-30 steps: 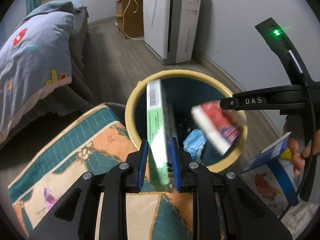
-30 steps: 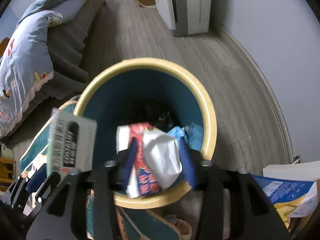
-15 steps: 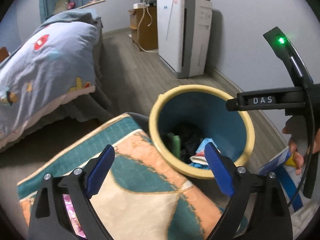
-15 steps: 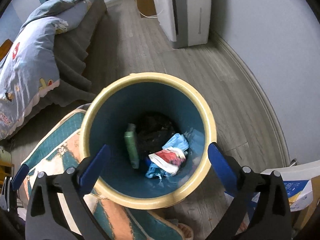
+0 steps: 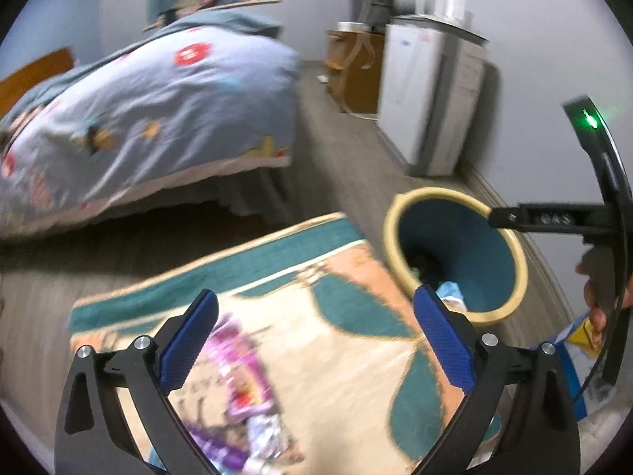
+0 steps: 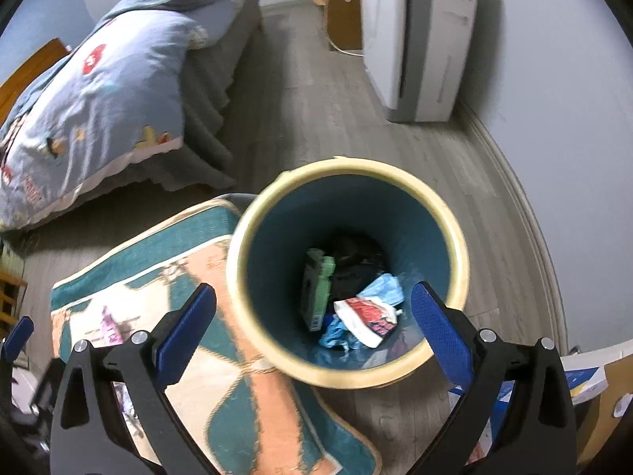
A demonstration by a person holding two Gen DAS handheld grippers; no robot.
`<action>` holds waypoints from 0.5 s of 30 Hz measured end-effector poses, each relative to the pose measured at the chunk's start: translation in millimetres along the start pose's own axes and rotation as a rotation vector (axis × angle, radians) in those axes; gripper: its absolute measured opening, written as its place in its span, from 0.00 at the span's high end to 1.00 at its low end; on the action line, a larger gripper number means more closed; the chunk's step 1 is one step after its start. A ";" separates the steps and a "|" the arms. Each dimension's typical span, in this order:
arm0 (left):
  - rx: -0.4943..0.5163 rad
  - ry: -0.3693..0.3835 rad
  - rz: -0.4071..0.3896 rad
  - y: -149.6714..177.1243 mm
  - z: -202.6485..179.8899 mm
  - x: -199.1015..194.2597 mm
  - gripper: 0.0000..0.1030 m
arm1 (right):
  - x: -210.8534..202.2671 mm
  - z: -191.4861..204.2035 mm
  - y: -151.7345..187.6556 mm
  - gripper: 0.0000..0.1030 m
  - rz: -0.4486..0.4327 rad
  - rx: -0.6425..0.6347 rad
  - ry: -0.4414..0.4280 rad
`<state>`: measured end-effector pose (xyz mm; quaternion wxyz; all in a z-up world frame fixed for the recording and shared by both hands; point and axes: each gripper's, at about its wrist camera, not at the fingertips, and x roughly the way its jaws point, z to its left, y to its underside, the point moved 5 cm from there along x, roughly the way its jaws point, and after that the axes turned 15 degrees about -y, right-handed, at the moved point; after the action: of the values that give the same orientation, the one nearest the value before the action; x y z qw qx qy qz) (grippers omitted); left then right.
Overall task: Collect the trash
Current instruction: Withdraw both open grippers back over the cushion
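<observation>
Left hand-held gripper [image 5: 314, 340] spread wide over rug [image 5: 300, 316]; bin [image 5: 510, 245] right, bed [image 5: 150, 111] behind.

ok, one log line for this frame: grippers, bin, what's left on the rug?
left gripper: open, empty, over rug | right gripper: open, empty, above bin | bin: green box, red-white wrapper inside | rug: purple wrapper left

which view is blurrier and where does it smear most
Left wrist view is blurrier: the rug and purple wrapper smear, the bed quilt softens, while the left gripper stays sharp. Right wrist view is crisper, with blur mainly on the bin rim.
</observation>
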<state>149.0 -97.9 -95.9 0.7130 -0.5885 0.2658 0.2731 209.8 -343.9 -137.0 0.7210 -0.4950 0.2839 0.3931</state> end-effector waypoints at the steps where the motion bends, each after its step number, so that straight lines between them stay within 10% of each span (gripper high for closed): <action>1: -0.013 -0.016 0.007 3.1 9.2 -1.5 0.05 | 0.6 8.4 2.4 0.06 0.004 -0.013 -0.009; 15: -0.194 -0.256 0.088 79.0 163.1 -23.2 0.05 | 24.8 140.3 47.2 0.06 0.071 -0.176 -0.127</action>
<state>86.4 73.4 -107.4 0.6683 -0.6029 0.1706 0.4011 185.8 -195.9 -131.0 0.6769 -0.5202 0.2193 0.4723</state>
